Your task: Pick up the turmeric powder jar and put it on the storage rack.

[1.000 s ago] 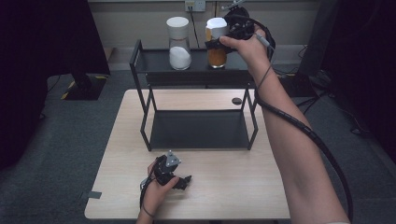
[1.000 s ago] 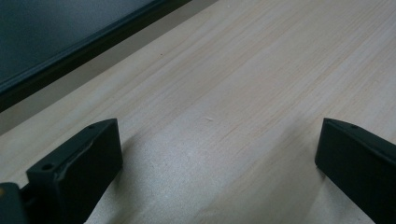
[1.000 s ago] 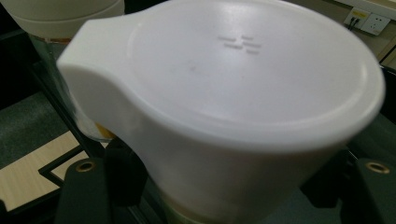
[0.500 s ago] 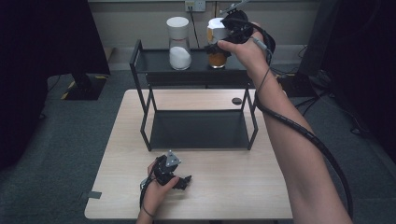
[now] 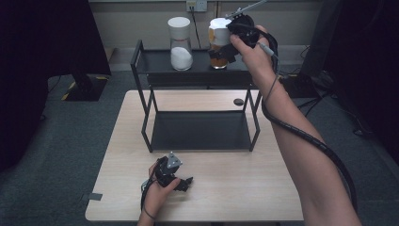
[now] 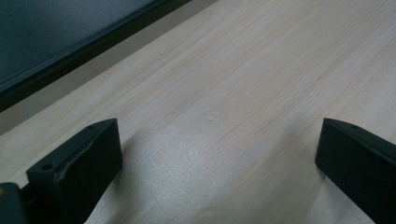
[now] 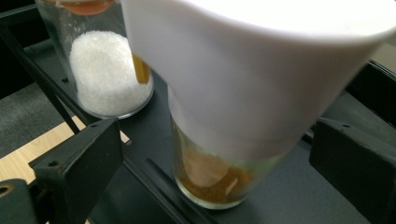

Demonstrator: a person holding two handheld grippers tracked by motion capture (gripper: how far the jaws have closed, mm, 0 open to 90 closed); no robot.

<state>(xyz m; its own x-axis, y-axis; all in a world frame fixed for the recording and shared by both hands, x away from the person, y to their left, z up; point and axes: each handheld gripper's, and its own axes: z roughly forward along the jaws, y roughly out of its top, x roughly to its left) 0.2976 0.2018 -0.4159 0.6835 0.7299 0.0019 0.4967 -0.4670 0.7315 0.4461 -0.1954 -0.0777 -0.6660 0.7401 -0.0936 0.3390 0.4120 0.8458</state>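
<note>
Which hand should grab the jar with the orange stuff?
The right. Its gripper is already up at the shelf, open, with the orange jar between its fingers. The left gripper sits open, low on the table.

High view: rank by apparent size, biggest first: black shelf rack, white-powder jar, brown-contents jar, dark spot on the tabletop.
1. Black shelf rack, by far the largest.
2. White-powder jar and brown-contents jar: they look alike in size; the right gripper partly covers the brown one, so no ranking.
3. Dark spot on the tabletop, smallest.
</note>
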